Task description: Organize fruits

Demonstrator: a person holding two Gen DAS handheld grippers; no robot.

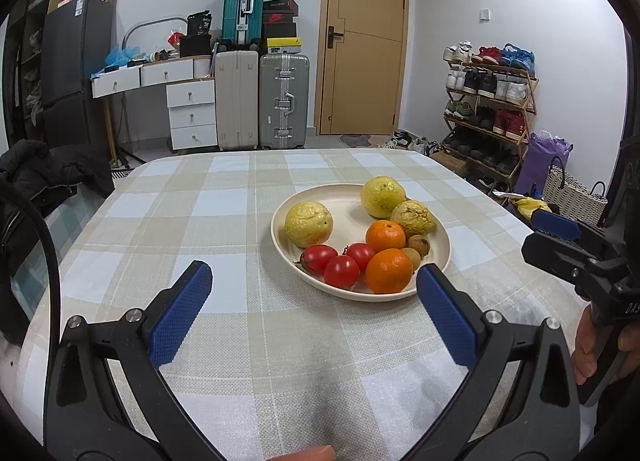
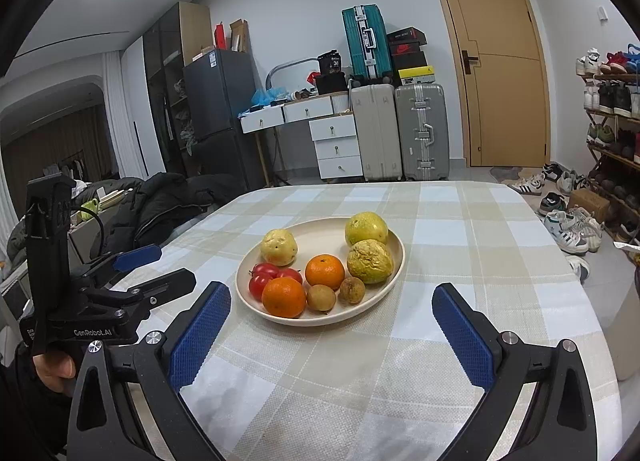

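Left gripper (image 1: 314, 275): fingers spread wide, holding nothing.
Right gripper (image 2: 332, 299): likewise wide, holding nothing.
Plate (image 2: 390, 261): fruit-laden, beyond both.

Cream plate (image 1: 439, 257); orange tangerines (image 1: 389, 271); red tomatoes (image 1: 341, 271); beige-checked tablecloth (image 1: 200, 221).

"GenRobot.AI" on the left tongs (image 2: 136, 267) body, "36" on a black bag (image 2: 333, 61)

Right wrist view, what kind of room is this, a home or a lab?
Most likely a lived-in home, perhaps a dining corner near the entry. A checked tablecloth carries a plate of fruit, suitcases stand stacked by the door, and a loaded shoe rack lines the wall.
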